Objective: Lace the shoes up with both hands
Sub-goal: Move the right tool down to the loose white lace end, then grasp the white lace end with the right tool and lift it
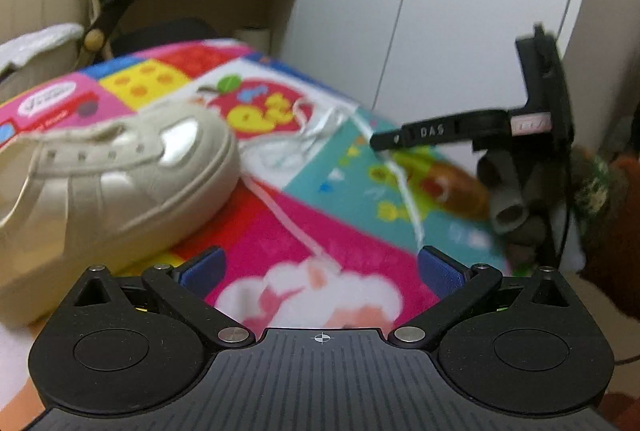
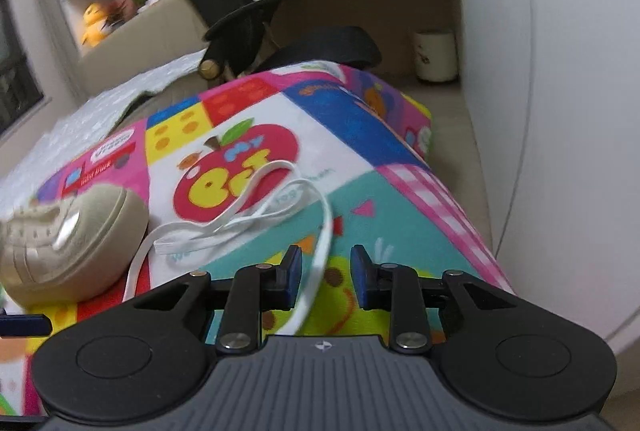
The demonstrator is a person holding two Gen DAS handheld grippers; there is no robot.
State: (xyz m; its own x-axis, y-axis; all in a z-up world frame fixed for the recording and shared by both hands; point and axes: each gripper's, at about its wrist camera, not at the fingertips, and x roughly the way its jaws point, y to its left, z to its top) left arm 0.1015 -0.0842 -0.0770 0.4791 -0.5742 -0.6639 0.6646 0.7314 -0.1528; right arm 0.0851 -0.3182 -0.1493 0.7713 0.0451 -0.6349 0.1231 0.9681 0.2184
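A cream sneaker (image 1: 120,183) lies on its side on a bright play mat (image 1: 352,271), toe toward the middle, eyelets bare. A loose white lace (image 1: 288,219) trails from beside the toe across the mat. My left gripper (image 1: 320,269) is open wide, low over the mat, and one lace strand lies on the mat between its blue pads. In the right wrist view the sneaker (image 2: 72,243) is at the left and the lace (image 2: 240,219) loops over the apple picture. One strand runs between the fingers of my right gripper (image 2: 327,277). Its jaws are narrowed, with a gap on each side of the strand.
The right gripper (image 1: 384,142), held in a gloved hand (image 1: 508,199), reaches in from the right. A black office chair (image 2: 248,19) and a desk stand behind the mat. White cabinet doors (image 2: 560,111) rise close on the right, past the mat's edge (image 2: 472,231). A small bin (image 2: 436,55) sits on the floor.
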